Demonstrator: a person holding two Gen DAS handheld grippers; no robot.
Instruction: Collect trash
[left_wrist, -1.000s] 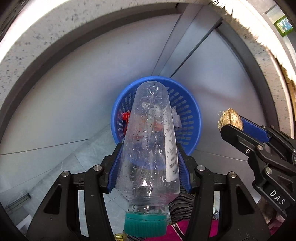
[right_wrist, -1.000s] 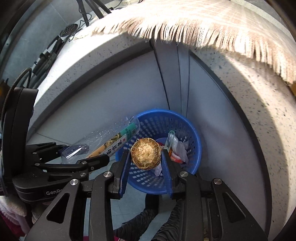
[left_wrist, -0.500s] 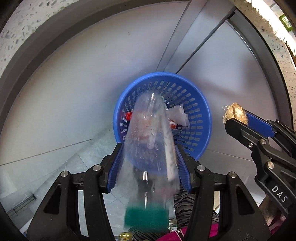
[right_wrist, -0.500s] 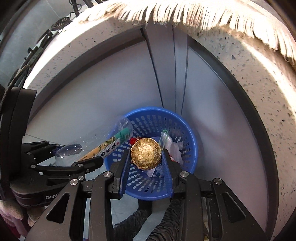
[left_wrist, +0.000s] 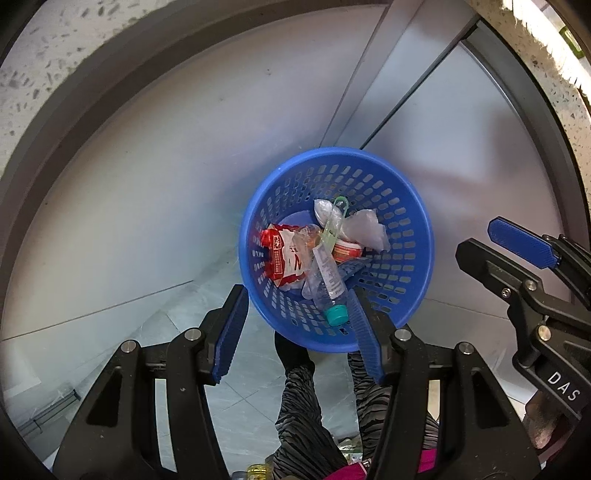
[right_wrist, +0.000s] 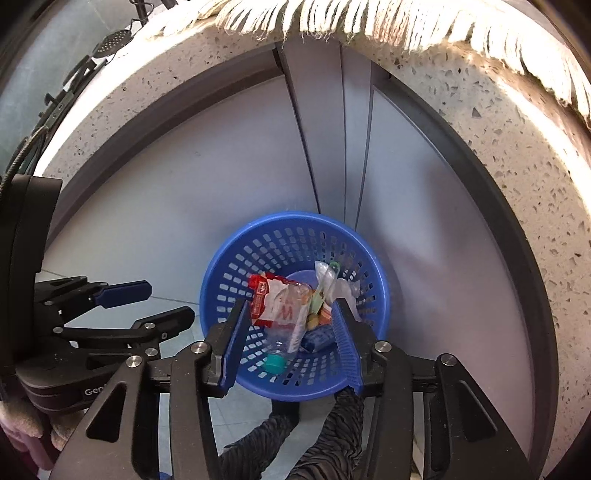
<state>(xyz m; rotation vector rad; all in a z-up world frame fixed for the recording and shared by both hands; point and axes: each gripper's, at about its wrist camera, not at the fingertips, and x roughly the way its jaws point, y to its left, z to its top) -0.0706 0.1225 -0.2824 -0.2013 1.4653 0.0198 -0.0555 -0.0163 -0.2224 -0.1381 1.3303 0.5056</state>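
- Blue basket (left_wrist: 417, 236), centre of both frames, holds the trash: a clear bottle (left_wrist: 325, 273) with teal cap, a red-and-white wrapper (left_wrist: 284, 254).
- Drop-off step looks finished; next move calls for fetching more trash elsewhere.
- Left tool (left_wrist: 299, 328) points straight down, jaws apart, empty.
- Right tool (right_wrist: 288, 343) tilts steeply down, jaws opening, gripping nothing.
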